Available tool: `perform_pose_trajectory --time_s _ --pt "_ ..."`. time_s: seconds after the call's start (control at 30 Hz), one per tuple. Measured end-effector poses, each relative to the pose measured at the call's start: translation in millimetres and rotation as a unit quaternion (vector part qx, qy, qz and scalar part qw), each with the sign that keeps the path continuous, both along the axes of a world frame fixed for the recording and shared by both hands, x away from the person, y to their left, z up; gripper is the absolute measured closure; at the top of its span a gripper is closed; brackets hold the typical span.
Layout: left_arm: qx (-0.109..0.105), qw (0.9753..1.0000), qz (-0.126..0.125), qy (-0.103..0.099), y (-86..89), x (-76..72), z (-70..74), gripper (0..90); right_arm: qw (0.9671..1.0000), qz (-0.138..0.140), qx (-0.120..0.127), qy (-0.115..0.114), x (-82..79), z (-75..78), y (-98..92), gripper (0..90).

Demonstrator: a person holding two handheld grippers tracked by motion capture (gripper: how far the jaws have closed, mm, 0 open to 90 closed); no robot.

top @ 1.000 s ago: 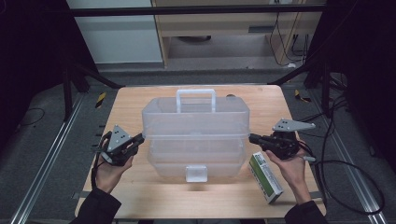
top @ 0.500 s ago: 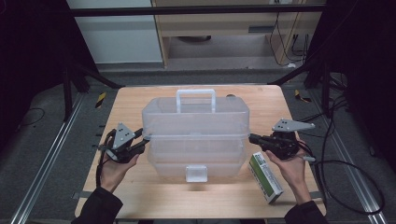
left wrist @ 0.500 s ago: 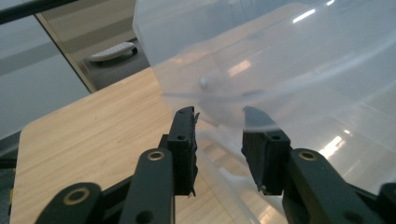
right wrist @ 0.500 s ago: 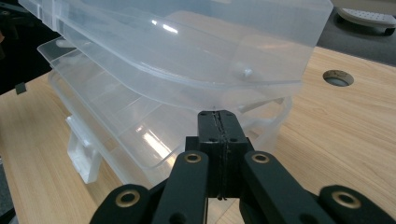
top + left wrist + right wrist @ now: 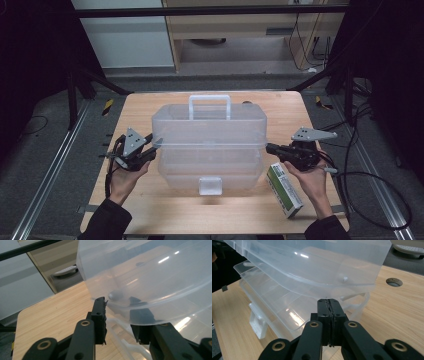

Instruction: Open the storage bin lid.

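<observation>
Change: left gripper has moved in from the table's left side since a second ago and now sits at the box's left end; right gripper, box and carton are as they were.
Left gripper: black two-jaw tool with a grey three-cornered plate, held in the person's left hand. Jaws stand wide apart, straddling the lid's rounded left corner; in the left gripper view one jaw is outside the lid edge and the other shows through the plastic beneath it.
Box: large translucent plastic storage box with a white carry handle and a front latch, mid-table on the pale wooden tabletop; lid slightly raised over the tray layers.
Right gripper: tips at the box's right end, jaws pressed together with nothing between them, just below the lid rim.
Carton: green-and-white rectangular carton lying flat, just right of the box, under the right hand.
</observation>
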State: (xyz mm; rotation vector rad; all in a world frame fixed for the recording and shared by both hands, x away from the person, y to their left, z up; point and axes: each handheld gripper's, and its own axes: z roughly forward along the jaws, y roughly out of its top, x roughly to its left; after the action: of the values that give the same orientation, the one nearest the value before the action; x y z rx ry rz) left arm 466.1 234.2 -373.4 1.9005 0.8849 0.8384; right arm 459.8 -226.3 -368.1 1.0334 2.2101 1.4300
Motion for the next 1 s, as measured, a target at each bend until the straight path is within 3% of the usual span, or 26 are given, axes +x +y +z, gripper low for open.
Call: perform_pose_trajectory --time_s 0.3,0.5,0.67,1.0 --pt "0.001 1.0000 0.001 0.001 0.9 -0.4 1.4 69.5 0.9985 -0.020 -0.034 0.038 5.3 -17.3 0.6 76.0" --pt "0.000 1.0000 0.002 0.004 1.0 -0.3 1.9 69.5 0.9968 -0.030 -0.060 0.044 8.7 -28.0 8.0 67.6" --pt "0.001 1.0000 0.002 0.005 1.1 0.1 2.6 69.5 0.9946 -0.032 -0.077 0.061 11.5 -37.1 12.3 68.5" --pt "-0.003 1.0000 0.001 0.000 1.6 3.0 5.0 69.8 0.9937 -0.017 -0.076 0.081 12.9 -42.3 19.2 76.2"
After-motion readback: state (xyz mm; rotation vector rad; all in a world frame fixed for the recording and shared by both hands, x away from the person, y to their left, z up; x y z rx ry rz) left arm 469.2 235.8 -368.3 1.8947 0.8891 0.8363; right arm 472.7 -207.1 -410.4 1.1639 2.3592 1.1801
